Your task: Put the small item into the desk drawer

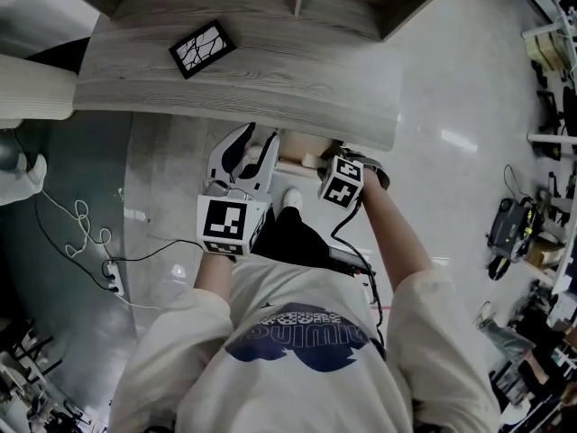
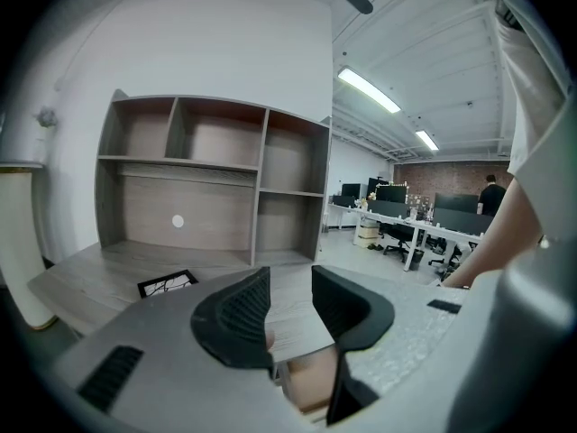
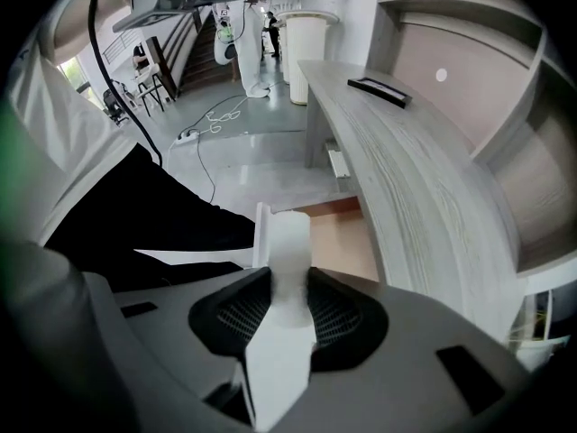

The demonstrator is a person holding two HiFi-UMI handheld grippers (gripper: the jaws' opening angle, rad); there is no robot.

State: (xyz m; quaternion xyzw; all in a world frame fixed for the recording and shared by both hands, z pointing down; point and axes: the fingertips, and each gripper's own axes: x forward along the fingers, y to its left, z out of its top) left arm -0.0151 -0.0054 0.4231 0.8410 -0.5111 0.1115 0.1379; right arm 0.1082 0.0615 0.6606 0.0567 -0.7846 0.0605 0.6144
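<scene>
At frame centre, right gripper (image 3: 290, 287): gripped small white item (image 3: 290, 237) near drawer (image 3: 347, 242);
left gripper (image 2: 290, 300): jaws stood apart, empty

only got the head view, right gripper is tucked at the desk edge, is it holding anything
observer: yes, in the right gripper view the right gripper is shut on a small white item, which sticks out past the jaws.
operator: i see a sliver of pale wood under the edge, is that the drawer open
observer: yes, the drawer is pulled out below the desk, with its pale inside showing just beyond the item.
</scene>
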